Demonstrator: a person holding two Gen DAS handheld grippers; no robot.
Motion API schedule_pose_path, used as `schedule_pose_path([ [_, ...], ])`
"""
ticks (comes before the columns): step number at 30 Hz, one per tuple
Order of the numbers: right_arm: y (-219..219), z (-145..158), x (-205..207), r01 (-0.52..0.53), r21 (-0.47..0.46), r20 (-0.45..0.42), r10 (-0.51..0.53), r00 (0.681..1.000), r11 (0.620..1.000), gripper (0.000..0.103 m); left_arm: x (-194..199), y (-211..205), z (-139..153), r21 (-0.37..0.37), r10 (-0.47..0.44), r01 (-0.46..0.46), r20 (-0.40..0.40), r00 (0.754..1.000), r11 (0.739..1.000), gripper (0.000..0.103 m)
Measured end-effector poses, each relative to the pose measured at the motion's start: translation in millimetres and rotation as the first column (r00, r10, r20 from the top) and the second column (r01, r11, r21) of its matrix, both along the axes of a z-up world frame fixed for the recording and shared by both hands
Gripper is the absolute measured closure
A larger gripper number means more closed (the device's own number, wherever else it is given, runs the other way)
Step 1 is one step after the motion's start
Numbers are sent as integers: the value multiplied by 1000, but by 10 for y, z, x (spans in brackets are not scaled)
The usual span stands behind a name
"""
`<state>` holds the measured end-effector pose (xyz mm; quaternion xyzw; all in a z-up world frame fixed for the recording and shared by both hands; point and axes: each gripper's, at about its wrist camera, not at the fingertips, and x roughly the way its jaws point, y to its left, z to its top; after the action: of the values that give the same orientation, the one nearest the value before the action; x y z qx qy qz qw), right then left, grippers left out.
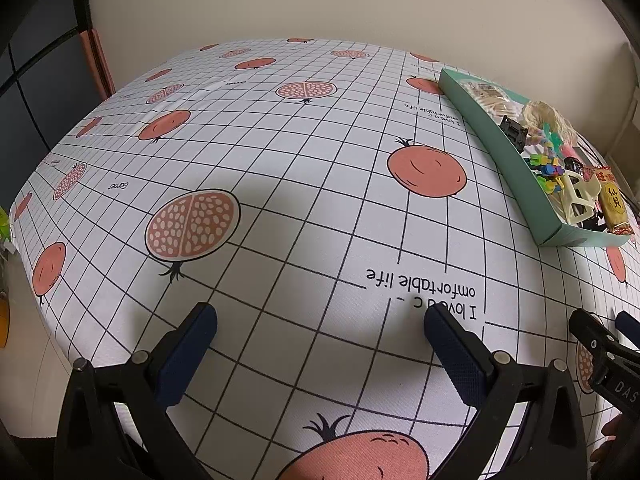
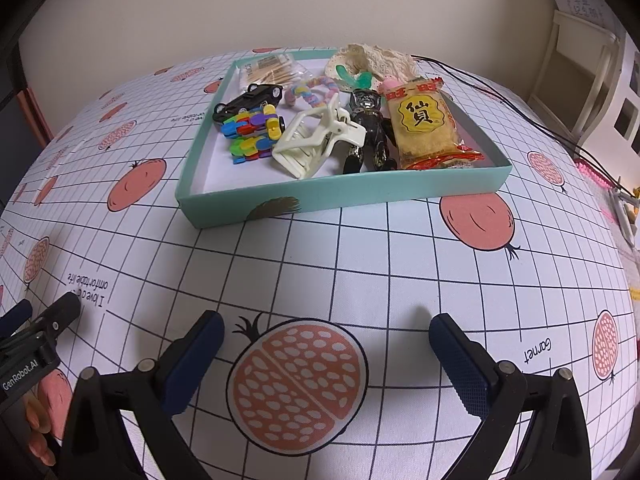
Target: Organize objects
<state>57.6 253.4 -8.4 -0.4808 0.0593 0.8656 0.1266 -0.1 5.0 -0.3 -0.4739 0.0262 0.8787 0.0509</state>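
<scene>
The left gripper [image 1: 320, 324] hangs low over the desk [image 1: 304, 184] with its jaws spread wide and nothing between them, only the gridded pomegranate-print cloth below. The right gripper [image 2: 326, 332] is likewise spread wide and empty, poised above a printed halved pomegranate, with the left gripper's tips showing at its left edge and a hand [image 2: 38, 420] gripping the handle there. Ahead of the right gripper, well apart from it, sits a shallow teal box [image 2: 344, 196] flat on the cloth. Inside it lie a white hair claw clip [image 2: 316, 140], a black figurine [image 2: 368, 128] just beside the clip, a yellow rice cracker packet [image 2: 426, 128] along the right wall, a multicoloured linked toy [image 2: 252, 132], a black toy car [image 2: 248, 100] behind that, a pastel twisted hair tie [image 2: 310, 92] and a packet of cotton swabs [image 2: 268, 70] in the far corner. A cream lace piece [image 2: 372, 58] lies over the far rim. In the left wrist view the box stands far to the right.
</scene>
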Motion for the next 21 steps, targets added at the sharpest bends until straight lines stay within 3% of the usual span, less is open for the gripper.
schedule_pose_path([
  [21,2,0,-7,1,0,-1,-1,1000,1000,0,-11,5,2,0,0,0,-1,1000,1000,0],
])
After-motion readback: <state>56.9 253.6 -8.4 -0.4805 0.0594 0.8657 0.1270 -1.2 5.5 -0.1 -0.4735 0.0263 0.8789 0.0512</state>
